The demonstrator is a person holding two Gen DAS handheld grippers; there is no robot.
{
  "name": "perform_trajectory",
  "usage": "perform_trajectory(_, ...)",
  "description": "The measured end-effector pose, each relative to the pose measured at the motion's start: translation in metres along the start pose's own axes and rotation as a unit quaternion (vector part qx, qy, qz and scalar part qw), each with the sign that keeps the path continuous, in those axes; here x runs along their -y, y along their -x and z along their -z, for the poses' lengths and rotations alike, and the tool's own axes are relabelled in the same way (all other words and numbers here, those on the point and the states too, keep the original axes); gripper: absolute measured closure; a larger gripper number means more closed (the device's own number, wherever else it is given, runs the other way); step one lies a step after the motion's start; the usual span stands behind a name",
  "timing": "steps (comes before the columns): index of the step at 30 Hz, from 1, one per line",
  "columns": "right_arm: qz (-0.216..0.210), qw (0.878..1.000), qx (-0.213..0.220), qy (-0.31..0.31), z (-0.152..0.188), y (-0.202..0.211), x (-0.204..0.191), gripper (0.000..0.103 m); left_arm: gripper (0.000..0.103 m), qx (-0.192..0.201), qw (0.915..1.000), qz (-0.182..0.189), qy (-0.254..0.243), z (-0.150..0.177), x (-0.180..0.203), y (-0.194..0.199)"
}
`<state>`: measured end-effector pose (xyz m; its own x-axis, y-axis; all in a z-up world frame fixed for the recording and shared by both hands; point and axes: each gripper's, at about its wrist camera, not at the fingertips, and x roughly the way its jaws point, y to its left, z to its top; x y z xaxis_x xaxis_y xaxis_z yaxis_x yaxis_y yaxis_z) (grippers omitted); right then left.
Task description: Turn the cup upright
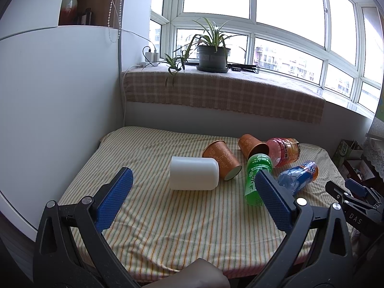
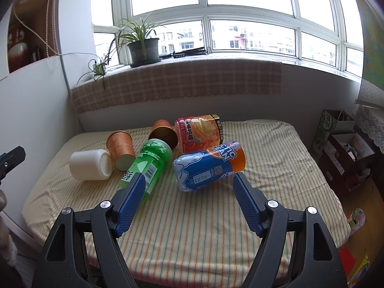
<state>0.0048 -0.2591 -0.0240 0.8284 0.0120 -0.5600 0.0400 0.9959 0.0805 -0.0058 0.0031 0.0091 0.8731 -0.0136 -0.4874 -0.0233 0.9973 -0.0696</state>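
A worktop (image 1: 168, 228) with a striped cloth is seen under a big window. Both grippers are held above its near edge. The left gripper (image 1: 194, 187) has its jaws wide open, and nothing is held. The right gripper (image 2: 189, 187) has its jaws wide open too, with nothing held. A white cup (image 1: 194, 173) is lying on its side near the middle of the worktop. Just right of the white cup, touching it, an orange cup (image 1: 222, 159) is lying down. Farther right of the white cup, a green bottle (image 1: 257, 175) and a blue bottle (image 2: 208, 166) are lying.
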Motion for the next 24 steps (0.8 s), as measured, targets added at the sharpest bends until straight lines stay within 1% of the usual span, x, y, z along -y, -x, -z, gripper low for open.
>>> perform_trajectory(11, -0.006, 1.0, -0.002, 0.007, -0.001, -0.003, -0.006, 0.028, 0.0, 0.0, 1.0, -0.001, 0.001, 0.0, -0.001, 0.0)
perform_trajectory(17, -0.011, 1.0, -0.003, 0.013, -0.003, -0.005, -0.012, 0.028, 0.0, -0.006, 0.9999, -0.009, 0.005, 0.002, -0.012, -0.007)
perform_trajectory(21, -0.027, 0.999, -0.005, 0.02, -0.007, -0.009, -0.019, 0.028, 0.0, -0.011, 0.9997, -0.018, 0.008, 0.005, -0.019, -0.009)
perform_trajectory(24, -0.042, 0.998, -0.007, 0.043, -0.01, -0.012, -0.031, 0.028, 0.0, -0.018, 0.9993, -0.029, 0.012, 0.009, -0.028, -0.012)
